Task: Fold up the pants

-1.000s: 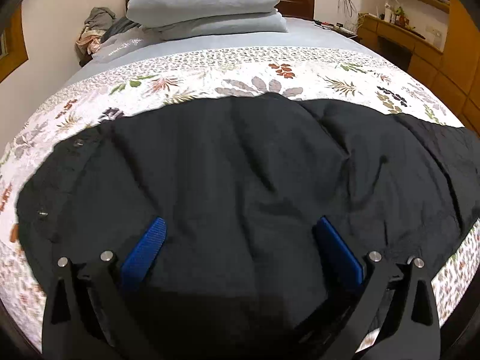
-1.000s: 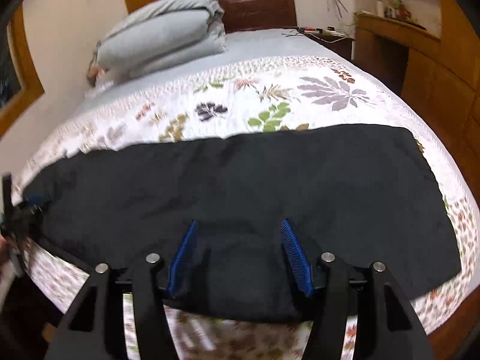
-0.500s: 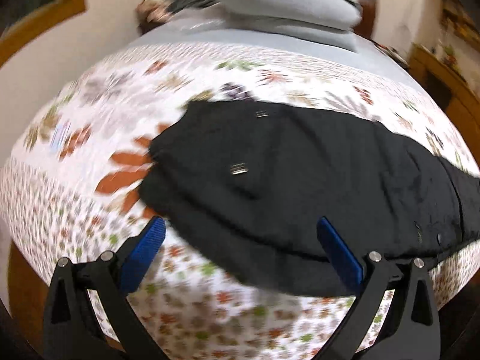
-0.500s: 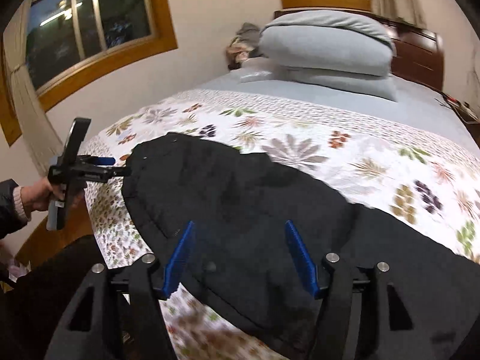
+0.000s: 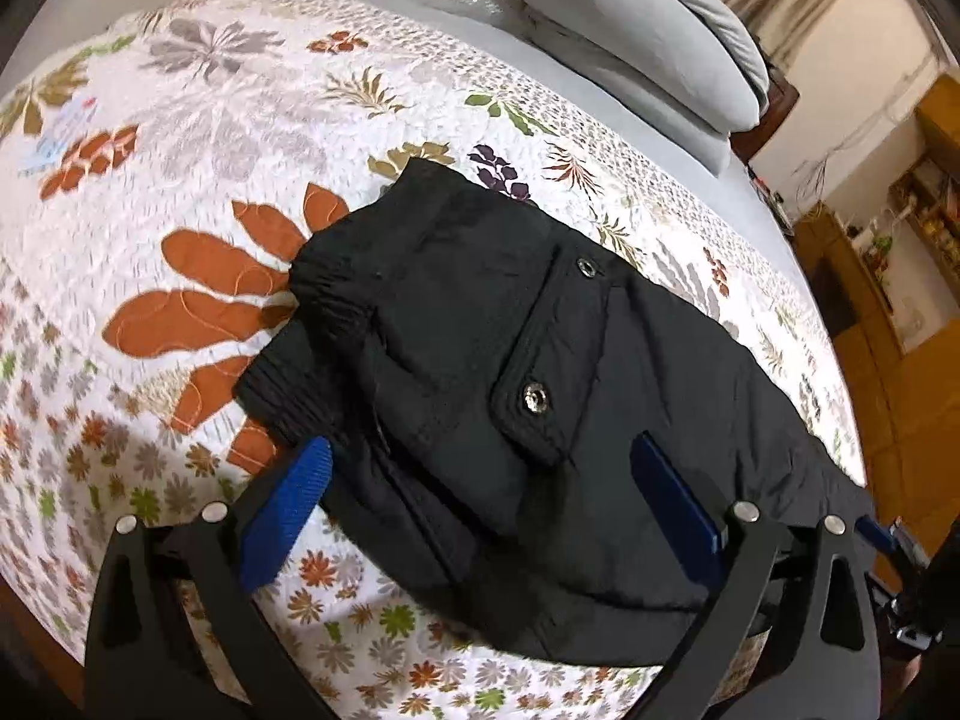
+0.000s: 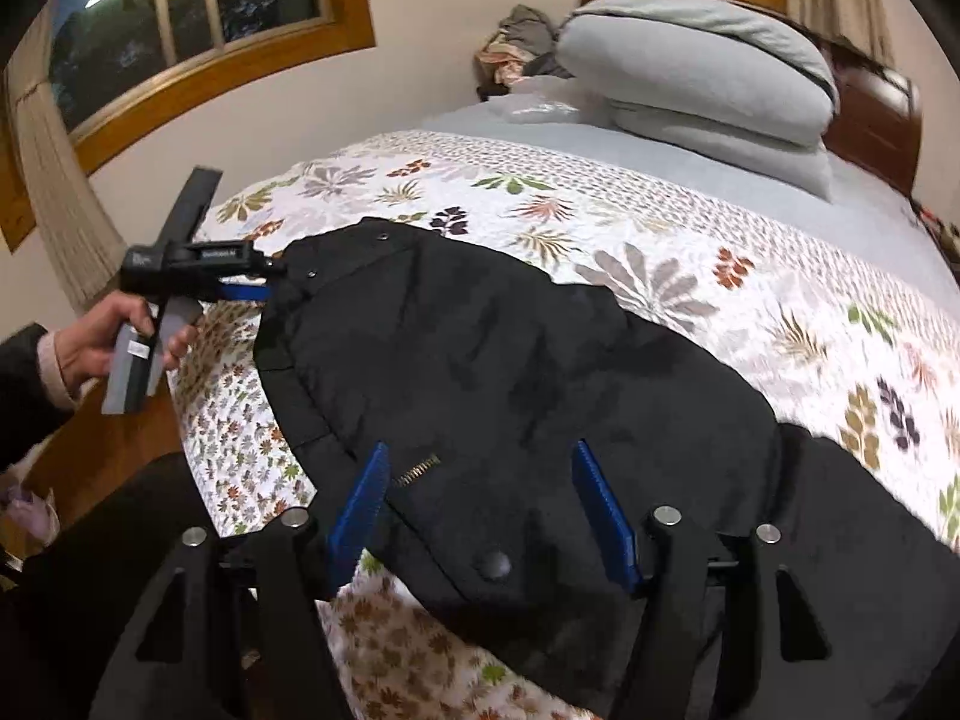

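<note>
Black pants (image 5: 540,360) lie lengthwise across a floral quilt (image 5: 180,150). Their ribbed end (image 5: 324,300) and a pocket flap with two snaps (image 5: 540,372) show in the left wrist view. My left gripper (image 5: 480,441) hangs over that end with its jaws wide and closing; cloth lies between the blue pads (image 5: 288,510), which do not press on it. From the right wrist view a hand (image 6: 90,342) holds the left gripper (image 6: 264,279) at the pants' far left end. My right gripper (image 6: 480,450) stands open over the zipper (image 6: 417,468) and button (image 6: 492,564).
Grey pillows (image 6: 690,60) are stacked at the head of the bed by a dark wooden headboard (image 6: 870,120). A clothes pile (image 6: 522,42) lies beside them. A window (image 6: 180,18) is on the left wall. Wooden furniture (image 5: 900,330) stands past the bed's right side.
Both grippers have swept left along the pants and rolled. The left one went from the middle to the ribbed end. The right one now sits over the zipper and button.
</note>
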Demonstrator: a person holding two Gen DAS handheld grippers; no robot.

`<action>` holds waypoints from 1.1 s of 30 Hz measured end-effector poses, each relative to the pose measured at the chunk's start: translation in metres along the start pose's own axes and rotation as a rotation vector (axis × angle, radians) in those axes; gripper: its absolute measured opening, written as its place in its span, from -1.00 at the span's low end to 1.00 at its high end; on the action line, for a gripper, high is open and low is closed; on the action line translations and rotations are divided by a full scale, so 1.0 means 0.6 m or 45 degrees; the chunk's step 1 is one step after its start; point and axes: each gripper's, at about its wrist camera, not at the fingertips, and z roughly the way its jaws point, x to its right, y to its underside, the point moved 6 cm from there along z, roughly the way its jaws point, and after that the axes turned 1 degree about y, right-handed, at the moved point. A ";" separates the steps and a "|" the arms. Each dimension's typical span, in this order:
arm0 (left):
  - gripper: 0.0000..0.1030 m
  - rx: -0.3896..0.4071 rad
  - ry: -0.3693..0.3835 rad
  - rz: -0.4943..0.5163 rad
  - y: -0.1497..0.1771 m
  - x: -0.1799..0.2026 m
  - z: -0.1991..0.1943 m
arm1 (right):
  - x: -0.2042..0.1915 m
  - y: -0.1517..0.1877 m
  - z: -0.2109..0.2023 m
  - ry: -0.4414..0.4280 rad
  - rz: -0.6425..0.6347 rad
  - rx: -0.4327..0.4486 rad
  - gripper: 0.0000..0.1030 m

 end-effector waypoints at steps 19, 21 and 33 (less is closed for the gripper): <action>0.86 0.256 -0.394 0.388 -0.074 -0.015 -0.105 | -0.279 -0.100 0.245 -0.113 -0.474 0.019 0.23; 0.86 0.255 -0.395 0.365 -0.080 -0.033 -0.104 | -0.287 -0.096 0.250 -0.110 -0.501 0.012 0.23; 0.86 0.223 -0.372 0.268 -0.074 -0.085 -0.082 | -0.271 -0.069 0.287 0.020 -0.549 -0.073 -0.04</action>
